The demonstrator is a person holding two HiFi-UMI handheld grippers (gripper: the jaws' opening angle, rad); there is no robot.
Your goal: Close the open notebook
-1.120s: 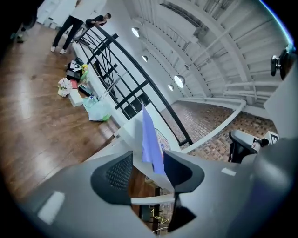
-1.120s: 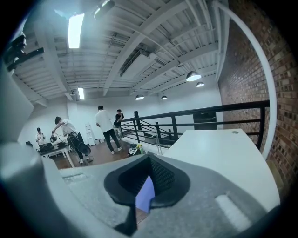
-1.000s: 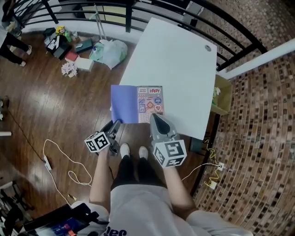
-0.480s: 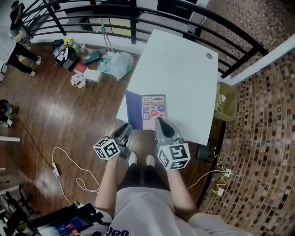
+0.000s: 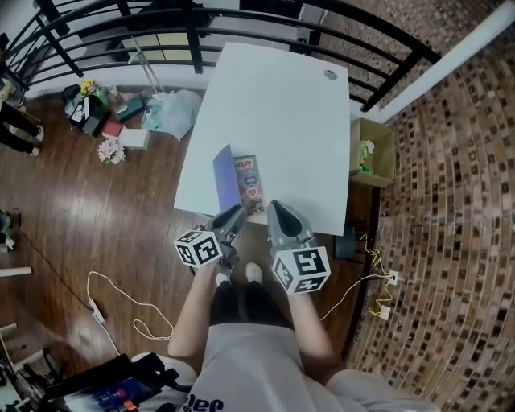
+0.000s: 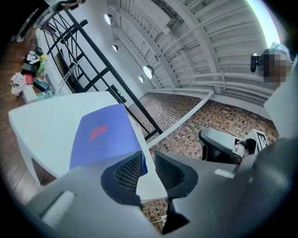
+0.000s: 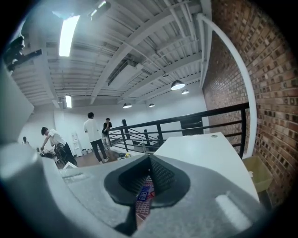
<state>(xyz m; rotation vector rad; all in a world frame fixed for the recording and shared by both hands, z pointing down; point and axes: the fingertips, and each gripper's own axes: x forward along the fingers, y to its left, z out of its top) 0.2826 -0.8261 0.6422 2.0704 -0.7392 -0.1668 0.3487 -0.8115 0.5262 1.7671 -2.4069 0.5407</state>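
The notebook lies at the near edge of the white table (image 5: 282,105), its sticker-covered page (image 5: 249,183) flat. Its blue cover (image 5: 226,179) stands raised on edge to the left of that page. My left gripper (image 5: 236,216) sits at the cover's near corner, its jaws closing. In the left gripper view the blue cover (image 6: 104,135) runs in between the jaws of the left gripper (image 6: 148,160), against the left pad. My right gripper (image 5: 273,208) rests by the notebook's near right corner with its jaws together. In its own view the right gripper (image 7: 149,174) shows the sticker page (image 7: 144,200) through the slit.
A black railing (image 5: 201,24) runs behind the table. Bags and clutter (image 5: 165,113) lie on the wood floor to the left, and an open box (image 5: 368,153) stands at the right. A white cable (image 5: 121,298) trails on the floor. People (image 7: 95,135) stand beyond the railing.
The blue cover lay flat to the left; now it stands up beside the sticker page. My left gripper closed on it and rose rightward. The right gripper shifted slightly forward.
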